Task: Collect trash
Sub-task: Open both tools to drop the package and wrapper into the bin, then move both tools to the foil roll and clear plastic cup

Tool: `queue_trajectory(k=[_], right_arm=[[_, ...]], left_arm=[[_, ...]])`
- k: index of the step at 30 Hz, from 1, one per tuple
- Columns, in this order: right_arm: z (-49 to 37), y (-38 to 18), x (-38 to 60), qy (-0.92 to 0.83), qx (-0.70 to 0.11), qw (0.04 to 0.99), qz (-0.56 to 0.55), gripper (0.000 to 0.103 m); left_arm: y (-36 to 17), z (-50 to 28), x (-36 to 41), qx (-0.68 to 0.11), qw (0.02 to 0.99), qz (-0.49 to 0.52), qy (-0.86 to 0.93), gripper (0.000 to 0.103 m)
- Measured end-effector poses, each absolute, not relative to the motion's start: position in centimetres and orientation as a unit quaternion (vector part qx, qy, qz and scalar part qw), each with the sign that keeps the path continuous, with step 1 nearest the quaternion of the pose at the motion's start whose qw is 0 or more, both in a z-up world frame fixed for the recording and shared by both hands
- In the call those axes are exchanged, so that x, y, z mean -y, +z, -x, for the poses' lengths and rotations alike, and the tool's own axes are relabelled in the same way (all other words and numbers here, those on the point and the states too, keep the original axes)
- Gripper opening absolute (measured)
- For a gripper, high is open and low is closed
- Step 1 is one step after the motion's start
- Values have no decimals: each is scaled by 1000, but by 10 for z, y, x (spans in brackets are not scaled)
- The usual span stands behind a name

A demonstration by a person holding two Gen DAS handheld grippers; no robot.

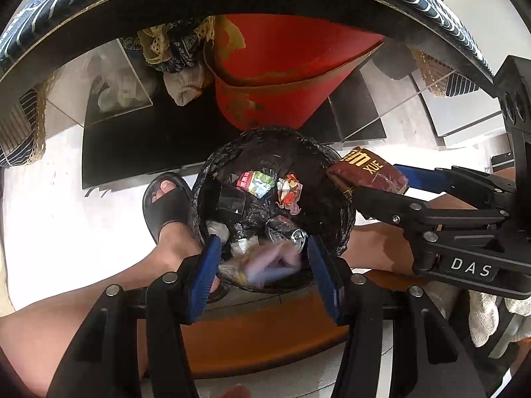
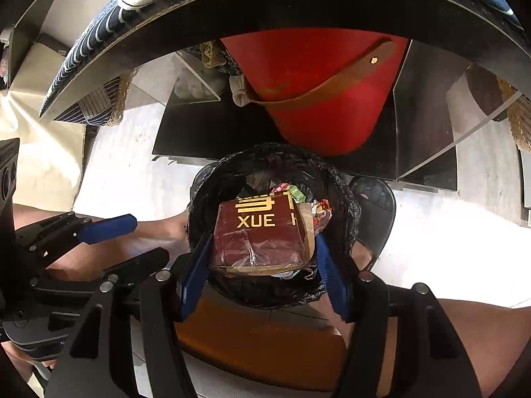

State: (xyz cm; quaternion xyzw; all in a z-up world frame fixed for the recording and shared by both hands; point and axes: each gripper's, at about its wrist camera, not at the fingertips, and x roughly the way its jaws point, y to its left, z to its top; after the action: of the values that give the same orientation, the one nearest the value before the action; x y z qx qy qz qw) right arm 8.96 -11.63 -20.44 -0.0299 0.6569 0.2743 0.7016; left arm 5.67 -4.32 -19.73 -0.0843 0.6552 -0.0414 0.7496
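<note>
The right gripper (image 2: pixel 264 262) clamps the flat dark-red foil packet with gold lettering (image 2: pixel 262 235) at centre frame, directly over the black-lined round bin (image 2: pixel 202 195). The left gripper (image 1: pixel 264 265), lower centre, stands part open, with a blurred pale wrapper (image 1: pixel 268 262) between its fingers; contact is unclear. Better to spread the right jaws fully while centred, so the packet drops inside the rim.

A red bucket (image 2: pixel 318 99) under the dark round table (image 2: pixel 298 3) — black sandal (image 1: pixel 167 200) on the pale floor (image 1: pixel 66 225).
</note>
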Motion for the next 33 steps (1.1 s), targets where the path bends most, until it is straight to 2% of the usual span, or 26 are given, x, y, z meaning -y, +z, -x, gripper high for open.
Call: queue_trajectory(k=[7, 10, 26, 28, 33], right_arm=[[-90, -203, 118, 271, -655, 705, 23, 62], [-92, -202, 120, 270, -655, 705, 10, 70], [-91, -187, 125, 288, -633, 718, -10, 71], [-90, -181, 126, 293, -624, 724, -17, 71], [-89, -159, 130, 303, -595, 744, -33, 71]], left_arm=[[-195, -56, 42, -653, 750, 92, -42, 53], [-194, -56, 42, -651, 752, 93, -41, 53], [-175, -54, 42, -626, 775, 82, -25, 54], [-168, -54, 42, -612, 787, 71, -18, 63], [-144, -57, 38, -582, 810, 64, -8, 63]])
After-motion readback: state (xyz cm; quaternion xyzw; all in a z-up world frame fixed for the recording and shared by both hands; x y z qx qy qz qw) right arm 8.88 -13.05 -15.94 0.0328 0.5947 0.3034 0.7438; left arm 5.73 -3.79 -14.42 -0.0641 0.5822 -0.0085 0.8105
